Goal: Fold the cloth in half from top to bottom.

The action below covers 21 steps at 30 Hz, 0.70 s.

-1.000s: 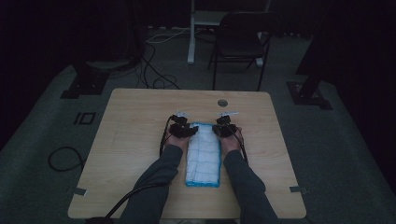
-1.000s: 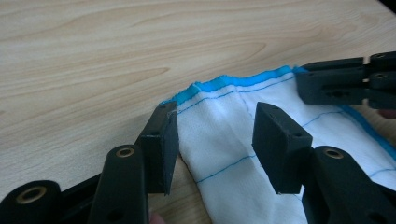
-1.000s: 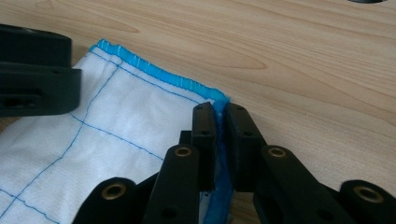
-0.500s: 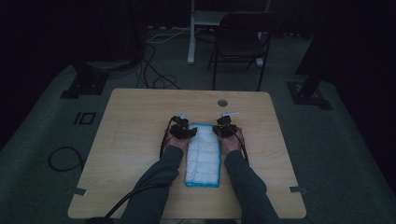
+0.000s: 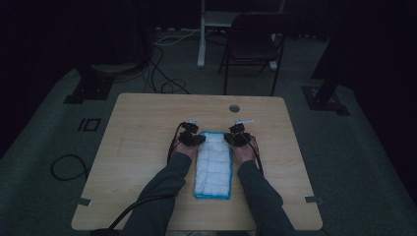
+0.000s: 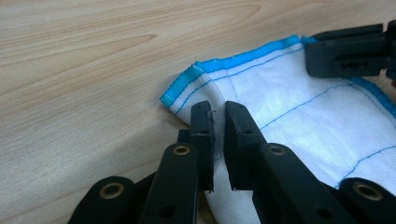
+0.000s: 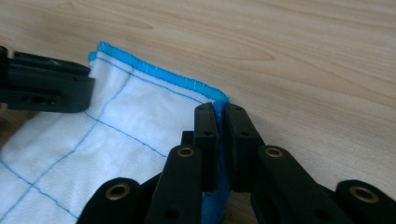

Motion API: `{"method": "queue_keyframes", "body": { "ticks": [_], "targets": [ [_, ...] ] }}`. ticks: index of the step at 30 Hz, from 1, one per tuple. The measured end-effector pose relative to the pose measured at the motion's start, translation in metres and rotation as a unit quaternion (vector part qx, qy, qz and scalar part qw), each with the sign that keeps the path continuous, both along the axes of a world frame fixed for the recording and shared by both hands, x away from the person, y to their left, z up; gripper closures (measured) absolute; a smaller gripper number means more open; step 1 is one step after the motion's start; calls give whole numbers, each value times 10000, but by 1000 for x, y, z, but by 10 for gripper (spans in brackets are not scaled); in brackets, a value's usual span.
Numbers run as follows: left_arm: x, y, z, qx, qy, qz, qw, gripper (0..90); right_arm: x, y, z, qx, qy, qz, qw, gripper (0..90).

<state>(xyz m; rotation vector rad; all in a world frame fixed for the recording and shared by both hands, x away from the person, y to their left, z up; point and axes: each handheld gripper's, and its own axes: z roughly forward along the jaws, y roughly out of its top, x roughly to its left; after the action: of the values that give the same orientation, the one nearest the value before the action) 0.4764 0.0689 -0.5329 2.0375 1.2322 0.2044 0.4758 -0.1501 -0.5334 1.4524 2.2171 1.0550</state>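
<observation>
While the high view sets the scene, with the cloth [image 5: 213, 164] lying lengthwise on the middle of the table [image 5: 133, 147] and a sleeved forearm along each long side, it is too dim and distant to show the jaws. From there the left gripper [image 5: 193, 139] sits at the cloth's far left corner and the right gripper [image 5: 237, 138] at its far right corner.

Up close, the left gripper view shows the left gripper [image 6: 218, 123] with its jaws having just been closing; they pinch a raised fold of cloth [image 6: 299, 116] just behind the corner, a narrow slit between the pads. The other gripper's black jaw shows at the upper right, over the cloth's far edge.

Seen in the right gripper view, the right gripper [image 7: 220, 122] is clamped on the blue hem at the corner, pads nearly meeting.

As for looks, the cloth [image 7: 116, 135] is white, folded into a long rectangle, bound in bright blue and crossed by thin blue stitched lines forming squares.
</observation>
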Motion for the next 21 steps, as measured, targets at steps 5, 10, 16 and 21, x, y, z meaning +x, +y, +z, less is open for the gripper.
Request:
{"method": "queue_keyframes", "body": {
  "ticks": [5, 10, 16, 21],
  "targets": [
    [-3, 7, 4, -227, -62, 13, 9997, 843, -3, 0, 11, 72, -169, 86, 9998, 852],
    [-5, 13, 13, -438, -159, 17, 9989, 844, -5, 1, 18, 132, -294, 131, 9994, 852],
    [-10, 17, 26, -638, -349, 0, 9974, 847, -9, -2, 27, 252, -438, 166, 9986, 852],
    [-16, 20, 33, -761, -483, -27, 9959, 846, -15, -5, 37, 352, -590, 235, 9974, 852]
  ]
}}
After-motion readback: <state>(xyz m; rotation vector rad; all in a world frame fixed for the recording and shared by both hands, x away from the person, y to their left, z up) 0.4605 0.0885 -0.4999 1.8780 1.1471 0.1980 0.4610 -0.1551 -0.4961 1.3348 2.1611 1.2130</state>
